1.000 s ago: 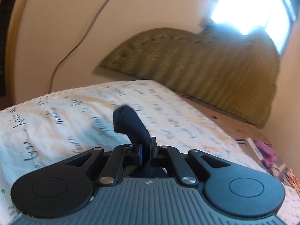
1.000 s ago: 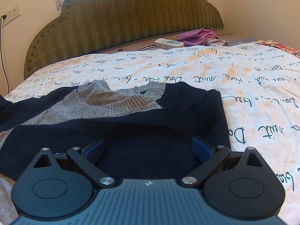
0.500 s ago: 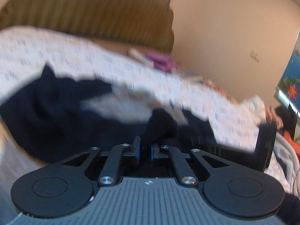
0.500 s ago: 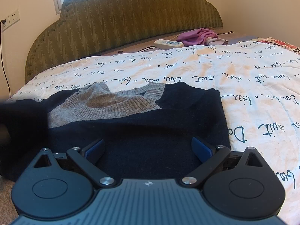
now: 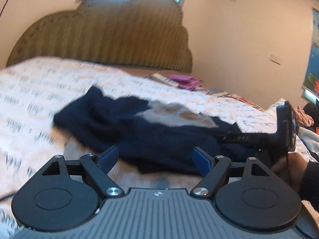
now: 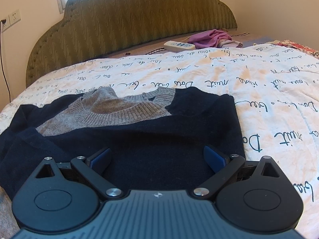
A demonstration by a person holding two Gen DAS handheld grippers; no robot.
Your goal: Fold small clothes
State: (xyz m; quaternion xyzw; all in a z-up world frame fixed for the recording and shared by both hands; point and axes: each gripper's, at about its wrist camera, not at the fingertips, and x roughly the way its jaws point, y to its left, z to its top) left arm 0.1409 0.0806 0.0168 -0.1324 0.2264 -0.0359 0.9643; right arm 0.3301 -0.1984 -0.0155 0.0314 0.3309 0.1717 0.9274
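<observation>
Left gripper point(image 5: 154, 157), clamped on a navy sleeve a second ago, now gapes empty beside the wide-open, empty right gripper point(image 6: 157, 158), leaving the sweater point(image 6: 139, 131) apparently sleeve-folded near the bed's point(image 6: 259, 75) left edge.

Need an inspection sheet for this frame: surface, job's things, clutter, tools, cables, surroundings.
Surface: bed with a white quilt printed with script.
Job's things: navy and grey sweater lying on the quilt, collar toward the headboard, left side rumpled.
Clutter: purple cloth and white power strip near the headboard.
Tools: left tool open, holding nothing; right tool open, low over the sweater.
Cables: black cord hanging from the wall socket.
Surroundings: green headboard, cream walls, bright window.
</observation>
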